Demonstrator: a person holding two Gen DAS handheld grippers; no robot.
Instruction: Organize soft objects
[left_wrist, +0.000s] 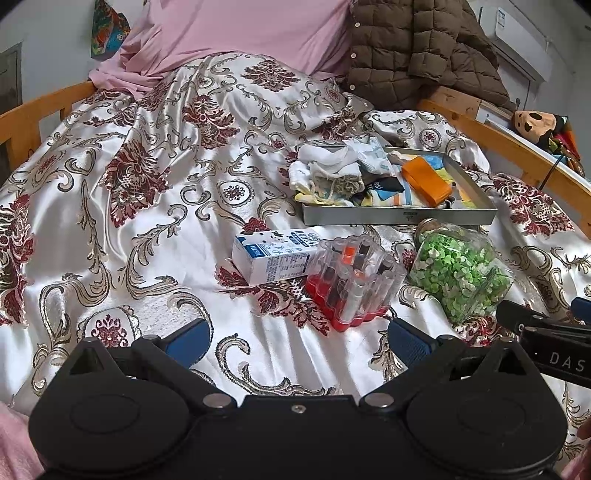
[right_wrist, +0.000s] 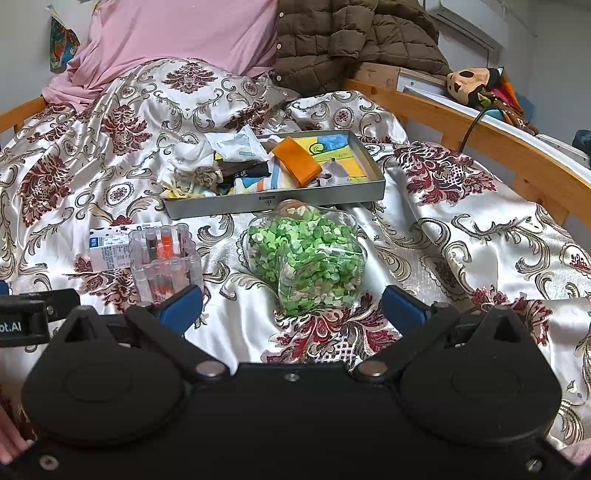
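While socks and cloths (right_wrist: 207, 173) lie heaped in the grey metal tray (right_wrist: 273, 202) on the patterned bedspread (left_wrist: 147, 206), an orange folded cloth (right_wrist: 298, 164) rests across its middle. Just before the tray lie a jar of green bits (right_wrist: 306, 258), a clear holder of tubes (right_wrist: 164, 258) and a milk carton (left_wrist: 273, 258). Both the left gripper (left_wrist: 297, 338) and right gripper (right_wrist: 291, 304) hover spread wide, empty, above the bedspread.

Left gripper (left_wrist: 295, 341) and right gripper (right_wrist: 291, 304) gape empty.
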